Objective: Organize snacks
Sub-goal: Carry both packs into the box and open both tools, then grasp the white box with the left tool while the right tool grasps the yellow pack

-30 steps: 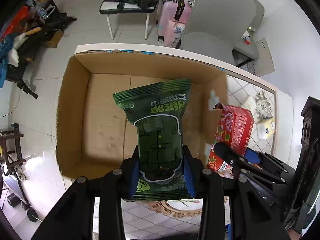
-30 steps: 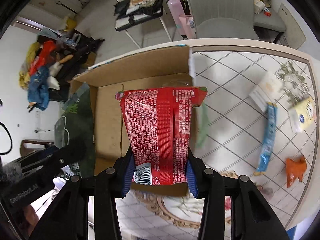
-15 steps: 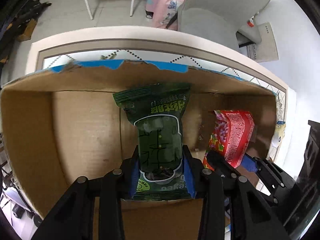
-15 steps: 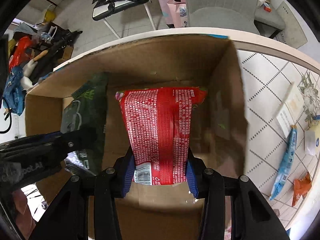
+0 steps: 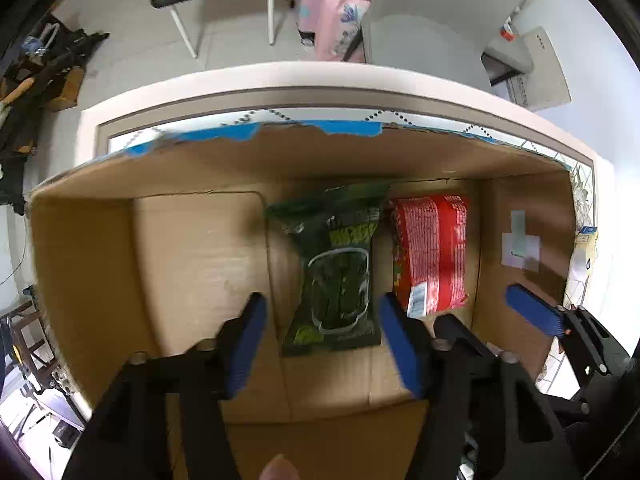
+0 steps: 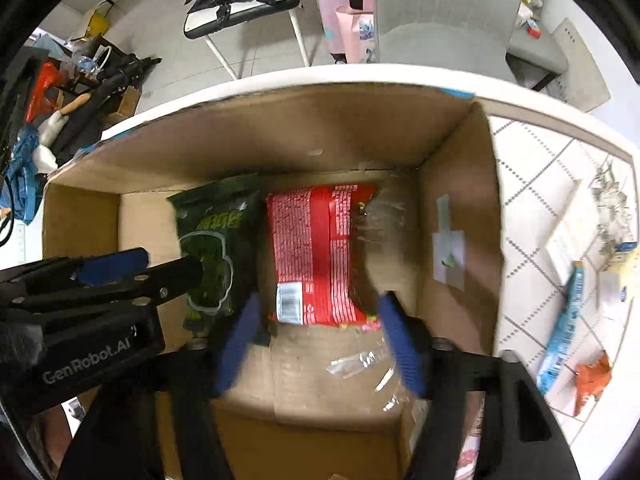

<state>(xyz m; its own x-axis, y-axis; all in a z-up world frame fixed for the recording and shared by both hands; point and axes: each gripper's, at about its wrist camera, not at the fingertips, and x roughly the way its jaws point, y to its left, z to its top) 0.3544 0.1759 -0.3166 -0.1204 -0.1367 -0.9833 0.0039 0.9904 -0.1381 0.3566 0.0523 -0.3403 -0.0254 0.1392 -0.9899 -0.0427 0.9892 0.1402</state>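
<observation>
A dark green snack bag (image 5: 338, 268) lies flat on the floor of the cardboard box (image 5: 192, 264), beside a red snack bag (image 5: 430, 252) on its right. My left gripper (image 5: 320, 320) hovers open just above the green bag's near end, touching nothing. In the right wrist view the red bag (image 6: 320, 256) lies beside the green bag (image 6: 216, 248), and my right gripper (image 6: 316, 328) stands open over the red bag's near end. The left gripper (image 6: 132, 268) shows at the left there.
The box (image 6: 460, 208) has tall walls on all sides. On the tiled table (image 6: 532, 208) to its right lie a blue wrapper (image 6: 560, 320), an orange wrapper (image 6: 594, 376) and small white cartons. A grey chair (image 6: 432, 8) and pink suitcase stand beyond the table.
Both grippers lowered into the box and opened. The green bag and the red bag left the fingers and now lie side by side on the box floor.
</observation>
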